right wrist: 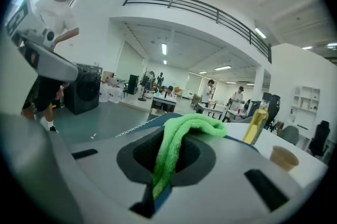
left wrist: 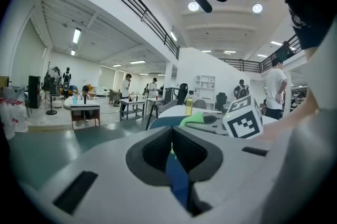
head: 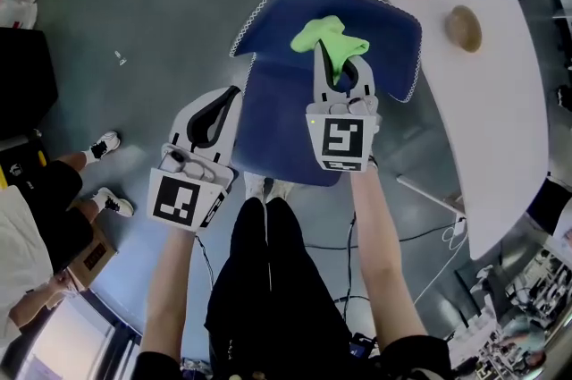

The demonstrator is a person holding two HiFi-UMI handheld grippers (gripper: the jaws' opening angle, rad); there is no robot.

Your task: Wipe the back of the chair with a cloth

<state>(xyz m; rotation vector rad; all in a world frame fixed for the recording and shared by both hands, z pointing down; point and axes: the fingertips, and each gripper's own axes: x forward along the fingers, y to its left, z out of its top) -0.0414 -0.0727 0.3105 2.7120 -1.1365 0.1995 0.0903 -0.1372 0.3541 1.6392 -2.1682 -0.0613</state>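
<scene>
pinching the green cloth (head: pixel 329 38) in my right gripper (head: pixel 325 58) — jaws shut tight on a thin bunched strip, the loose wad resting on the blue chair (head: pixel 277 123) just past the tips. my left gripper (head: pixel 234 94) is clamped on the chair's blue edge to steady it. risk, i'd say: drag tugs that narrow strip free, or the chair twists under a one-edge hold. the cloth's long axis runs along my jaws, free end pointing away from me.

I see right gripper (head: pixel 340 63) clamping green cloth (head: pixel 326 37) on blue chair (head: pixel 277 130) | left gripper (head: pixel 223 103) at its left edge
</scene>
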